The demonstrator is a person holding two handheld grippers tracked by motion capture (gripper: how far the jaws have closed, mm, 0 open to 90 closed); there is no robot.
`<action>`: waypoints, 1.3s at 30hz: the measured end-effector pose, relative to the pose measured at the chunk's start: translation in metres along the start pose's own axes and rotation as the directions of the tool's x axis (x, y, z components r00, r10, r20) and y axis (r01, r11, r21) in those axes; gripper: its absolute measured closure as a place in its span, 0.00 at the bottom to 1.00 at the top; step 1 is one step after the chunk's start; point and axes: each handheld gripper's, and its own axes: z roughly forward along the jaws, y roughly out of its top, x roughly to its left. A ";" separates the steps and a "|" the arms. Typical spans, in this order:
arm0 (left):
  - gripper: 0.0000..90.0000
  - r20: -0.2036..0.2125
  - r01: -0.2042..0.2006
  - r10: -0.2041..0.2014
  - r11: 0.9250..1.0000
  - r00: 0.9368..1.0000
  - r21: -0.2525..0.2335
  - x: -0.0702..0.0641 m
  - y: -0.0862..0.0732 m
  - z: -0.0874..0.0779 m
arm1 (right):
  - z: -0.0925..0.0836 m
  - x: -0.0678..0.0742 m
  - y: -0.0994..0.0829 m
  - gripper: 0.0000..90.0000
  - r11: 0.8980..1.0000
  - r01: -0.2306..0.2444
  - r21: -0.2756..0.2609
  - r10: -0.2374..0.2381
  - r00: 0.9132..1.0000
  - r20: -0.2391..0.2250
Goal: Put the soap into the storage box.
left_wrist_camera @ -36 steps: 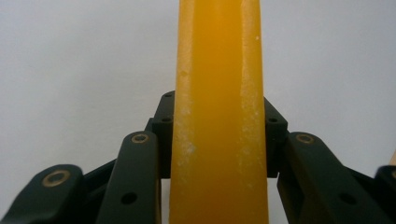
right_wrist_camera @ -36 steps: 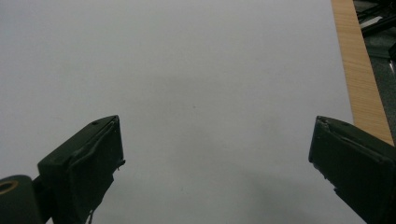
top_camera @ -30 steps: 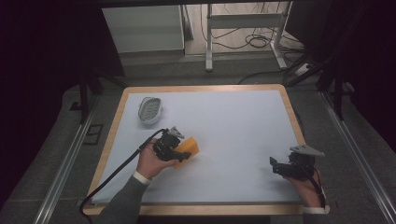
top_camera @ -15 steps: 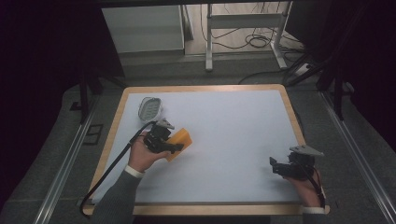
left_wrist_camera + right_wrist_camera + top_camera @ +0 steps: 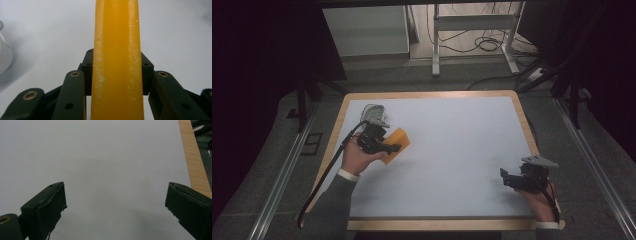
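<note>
My left gripper (image 5: 388,146) is shut on an orange slab (image 5: 397,140) and holds it above the left part of the white table top (image 5: 452,135). In the left gripper view the slab (image 5: 117,50) stands upright between the two black jaws, which press on its sides at my left gripper (image 5: 117,62). A pale grey-white dish (image 5: 370,110) lies just beyond that hand, partly covered by the gripper's grey plate; its edge (image 5: 3,56) appears at the left. My right gripper (image 5: 507,179) rests low near the table's front right, open, with nothing between its jaws (image 5: 116,202).
A wooden rim (image 5: 427,94) frames the table top; its right edge (image 5: 195,162) runs close to my right gripper. A cable (image 5: 329,170) trails from the left gripper over the front left edge. Metal rails flank the table, and a frame's legs stand behind it.
My left hand has carried the orange slab away from the person and a little left, closer to the pale dish. The right hand has stayed where it was.
</note>
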 end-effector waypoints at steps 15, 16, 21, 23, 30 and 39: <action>0.68 -0.026 0.009 -0.009 1.000 1.000 0.009 0.014 0.005 -0.005 | 0.000 -0.002 0.000 0.04 1.000 -0.010 0.004 0.010 1.000 0.005; 0.68 -0.026 0.012 -0.011 1.000 1.000 0.005 0.014 0.005 -0.005 | -0.001 -0.002 0.000 0.04 1.000 -0.007 0.004 0.007 1.000 0.004; 0.68 -0.029 0.012 -0.012 1.000 1.000 0.008 0.016 0.006 -0.005 | 0.000 -0.004 -0.001 0.04 1.000 -0.009 0.007 0.008 1.000 0.010; 0.68 -0.033 0.008 -0.008 1.000 0.999 0.009 0.018 0.007 -0.005 | 0.000 -0.004 -0.001 0.04 1.000 -0.012 0.009 0.012 1.000 0.012; 0.68 -0.042 0.016 -0.016 1.000 0.999 0.003 0.020 0.010 -0.007 | -0.001 -0.004 0.000 0.04 1.000 -0.012 0.004 0.012 1.000 0.010; 0.68 -0.055 0.023 -0.022 1.000 0.998 0.005 0.028 0.017 -0.008 | -0.001 -0.006 0.000 0.04 1.000 -0.017 0.005 0.017 1.000 0.011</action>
